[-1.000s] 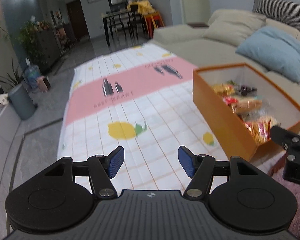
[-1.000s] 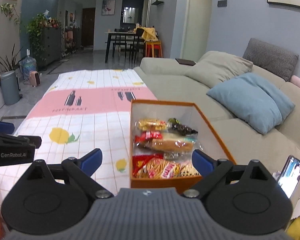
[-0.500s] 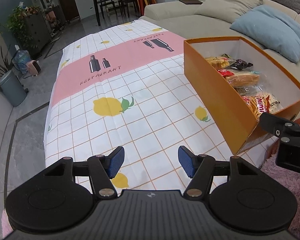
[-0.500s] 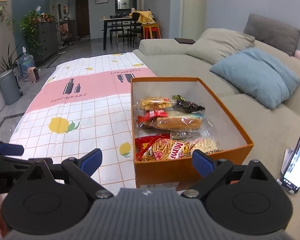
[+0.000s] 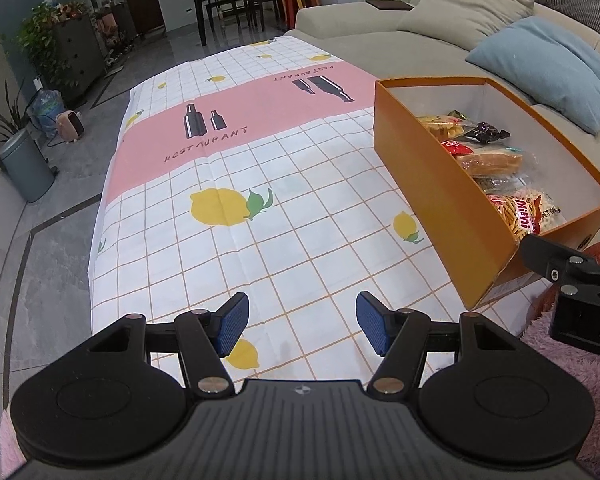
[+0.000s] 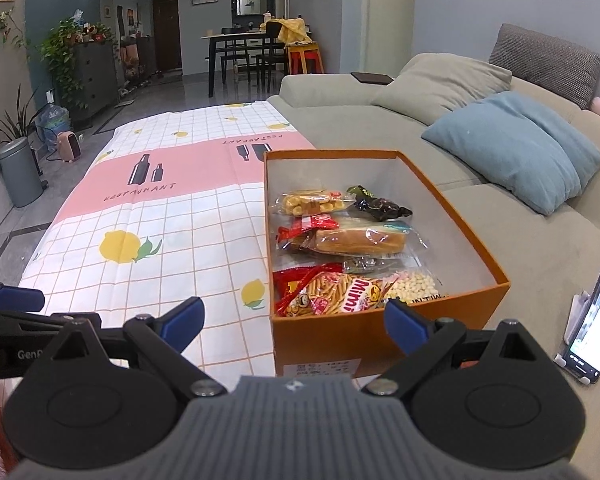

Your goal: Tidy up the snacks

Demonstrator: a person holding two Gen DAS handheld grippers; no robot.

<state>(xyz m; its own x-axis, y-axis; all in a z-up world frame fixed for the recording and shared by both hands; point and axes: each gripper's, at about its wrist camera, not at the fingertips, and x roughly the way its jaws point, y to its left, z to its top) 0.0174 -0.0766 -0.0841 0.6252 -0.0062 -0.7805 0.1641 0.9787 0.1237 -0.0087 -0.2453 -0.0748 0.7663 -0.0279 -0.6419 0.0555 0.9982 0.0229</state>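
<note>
Left wrist: the left gripper [image 5: 300, 324], jaws apart and empty, now looks steeper at the tabletop [image 5: 300, 208]; orange box [image 5: 432, 200] to its right. Right wrist: the right gripper [image 6: 294, 320], apart and empty, has closed in above the snacks [image 6: 340, 248], likely to pick one.

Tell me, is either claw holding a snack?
No. The left claw and right claw are both open and empty; the snacks lie in the orange box.

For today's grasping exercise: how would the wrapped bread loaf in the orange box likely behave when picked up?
The wrapped bread loaf probably feels light and squashes easily, being soft bread. Its clear glossy film looks slippery and crinkly. Lying atop other packets in the orange box, it may drag them along.
</note>
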